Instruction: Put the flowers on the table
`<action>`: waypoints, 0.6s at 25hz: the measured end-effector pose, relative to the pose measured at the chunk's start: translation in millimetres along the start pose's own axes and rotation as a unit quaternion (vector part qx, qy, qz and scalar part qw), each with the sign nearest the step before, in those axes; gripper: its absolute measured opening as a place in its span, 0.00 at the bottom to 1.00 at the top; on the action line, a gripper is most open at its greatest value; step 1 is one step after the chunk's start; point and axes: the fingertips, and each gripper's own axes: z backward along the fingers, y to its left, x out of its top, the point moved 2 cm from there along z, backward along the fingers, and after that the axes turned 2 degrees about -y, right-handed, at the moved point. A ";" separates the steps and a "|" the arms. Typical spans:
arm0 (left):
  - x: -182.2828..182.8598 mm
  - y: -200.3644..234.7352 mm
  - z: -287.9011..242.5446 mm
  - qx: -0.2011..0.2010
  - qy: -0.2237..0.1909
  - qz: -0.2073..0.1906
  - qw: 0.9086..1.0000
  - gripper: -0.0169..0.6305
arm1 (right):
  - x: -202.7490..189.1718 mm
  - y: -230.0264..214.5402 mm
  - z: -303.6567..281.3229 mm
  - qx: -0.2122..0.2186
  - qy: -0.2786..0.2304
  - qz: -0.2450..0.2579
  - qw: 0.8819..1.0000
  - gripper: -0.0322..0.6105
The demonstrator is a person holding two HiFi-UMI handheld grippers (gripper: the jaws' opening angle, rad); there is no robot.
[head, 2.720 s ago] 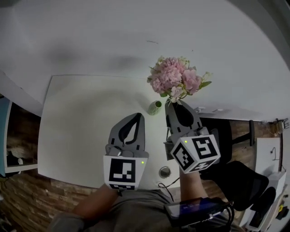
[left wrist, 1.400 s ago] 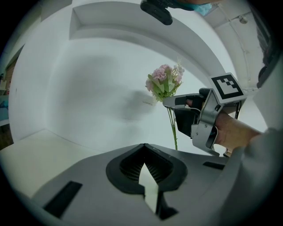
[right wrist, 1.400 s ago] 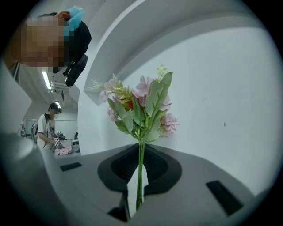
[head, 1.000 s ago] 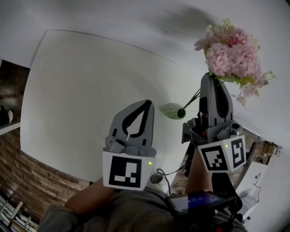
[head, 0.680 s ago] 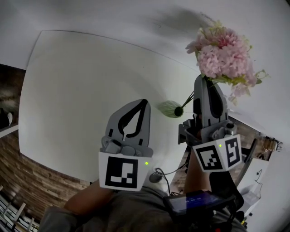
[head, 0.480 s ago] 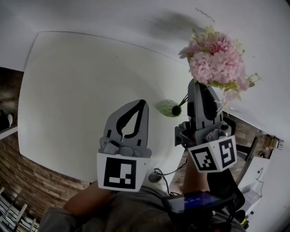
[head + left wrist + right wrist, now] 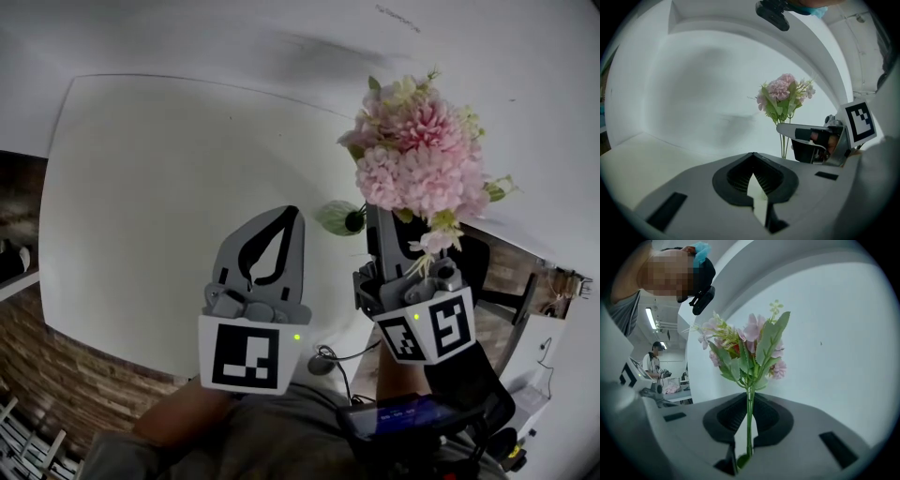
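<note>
Flowers have swung leftward; right hand-held gripper pinches their stems, jaws opening.

Table is showing a smooth, matt white top; flowers are showing soft, cloth-like pink petals.

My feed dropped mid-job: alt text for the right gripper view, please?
A bunch of pink flowers with green leaves and stems stands upright, stems between the opening jaws of the grey right gripper. Plain white surface behind.
</note>
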 end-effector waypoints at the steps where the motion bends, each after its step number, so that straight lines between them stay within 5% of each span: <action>1: -5.6 -3.8 1.7 0.000 -0.001 0.001 1.000 0.04 | -6.6 1.1 6.7 0.000 0.003 0.006 1.000 0.11; 15: 5.7 -8.8 -13.1 -0.011 0.004 -0.008 1.000 0.04 | -42.3 -11.4 7.4 -0.021 0.064 0.046 0.997 0.15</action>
